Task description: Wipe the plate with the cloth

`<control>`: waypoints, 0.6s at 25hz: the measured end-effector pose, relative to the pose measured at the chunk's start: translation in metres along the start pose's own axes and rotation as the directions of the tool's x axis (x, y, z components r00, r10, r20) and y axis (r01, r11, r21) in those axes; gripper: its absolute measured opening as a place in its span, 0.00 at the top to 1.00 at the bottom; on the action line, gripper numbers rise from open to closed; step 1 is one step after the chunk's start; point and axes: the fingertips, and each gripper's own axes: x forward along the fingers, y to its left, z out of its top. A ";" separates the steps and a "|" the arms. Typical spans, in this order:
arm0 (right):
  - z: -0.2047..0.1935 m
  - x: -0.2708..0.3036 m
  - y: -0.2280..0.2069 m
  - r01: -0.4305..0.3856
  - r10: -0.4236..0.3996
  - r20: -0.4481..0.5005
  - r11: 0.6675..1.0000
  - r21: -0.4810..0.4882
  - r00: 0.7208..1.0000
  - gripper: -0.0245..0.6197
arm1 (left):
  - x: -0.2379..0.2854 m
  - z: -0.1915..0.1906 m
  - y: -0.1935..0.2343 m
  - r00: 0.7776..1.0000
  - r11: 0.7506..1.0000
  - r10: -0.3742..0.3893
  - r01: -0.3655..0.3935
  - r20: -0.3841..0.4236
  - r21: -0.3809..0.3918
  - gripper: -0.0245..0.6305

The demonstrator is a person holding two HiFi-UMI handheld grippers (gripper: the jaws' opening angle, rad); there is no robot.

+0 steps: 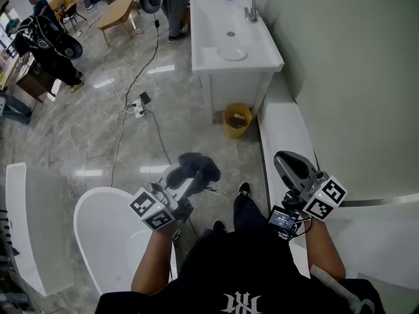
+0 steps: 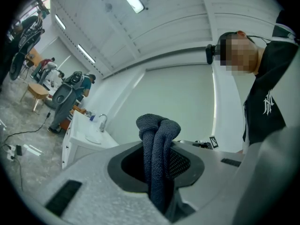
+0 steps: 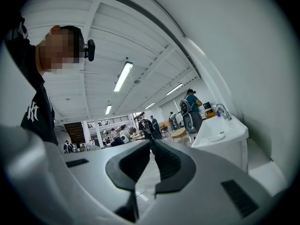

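Note:
A white plate [image 1: 232, 54] lies on the white sink counter [image 1: 262, 57] far ahead; it also shows in the left gripper view as the plate [image 2: 93, 138] and in the right gripper view as the plate [image 3: 217, 136]. My left gripper [image 1: 185, 182] is held at waist height, shut on a dark grey cloth [image 1: 197, 167]. In its own view the cloth [image 2: 157, 142] sticks up in a folded bunch between the jaws of the left gripper [image 2: 160, 172]. My right gripper [image 1: 284, 159] is shut with nothing in it; in its own view the right gripper [image 3: 153, 148] has its pads together.
A yellow bin [image 1: 237, 120] stands on the floor below the counter. Cables and a power strip [image 1: 138, 107] cross the grey floor. A white tub [image 1: 108, 237] is at lower left and a white ledge [image 1: 285, 131] runs along the right wall. A faucet [image 1: 251, 8] and people stand at the back.

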 end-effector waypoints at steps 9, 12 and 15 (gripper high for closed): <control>0.023 0.063 -0.135 -0.022 0.022 -0.003 1.000 0.021 1.000 0.95 | 0.108 0.004 0.099 0.999 0.999 0.044 -0.044 -0.022 0.001 0.86; 0.047 0.088 -0.194 -0.026 0.026 -0.009 0.999 0.021 1.000 0.95 | 0.165 0.016 0.137 0.998 0.998 0.060 -0.060 -0.031 0.005 0.86; 0.072 0.113 -0.246 -0.044 0.045 -0.019 0.998 0.033 0.999 0.94 | 0.221 0.033 0.164 0.998 0.998 0.058 -0.057 -0.026 0.004 0.86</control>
